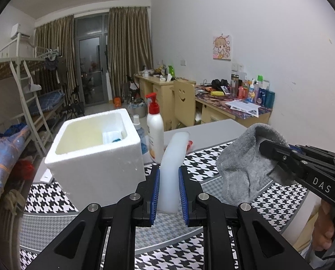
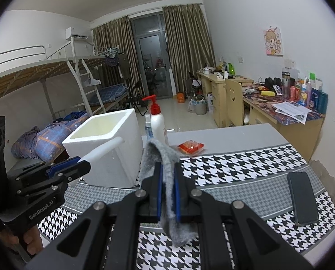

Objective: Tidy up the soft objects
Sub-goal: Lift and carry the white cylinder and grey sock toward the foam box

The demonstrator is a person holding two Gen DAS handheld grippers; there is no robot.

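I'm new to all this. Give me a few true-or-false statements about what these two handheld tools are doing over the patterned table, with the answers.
1. The left tool grips a white foam strip. True.
2. The right tool is open and holds nothing. False: it is shut on a grey sock, which hangs down below its fingers.
3. The white foam box stands open at the top. True.
4. A dark phone lies inside the foam box. False: it lies flat on the houndstooth cloth, to the right.
5. The pump bottle has a red top. True.
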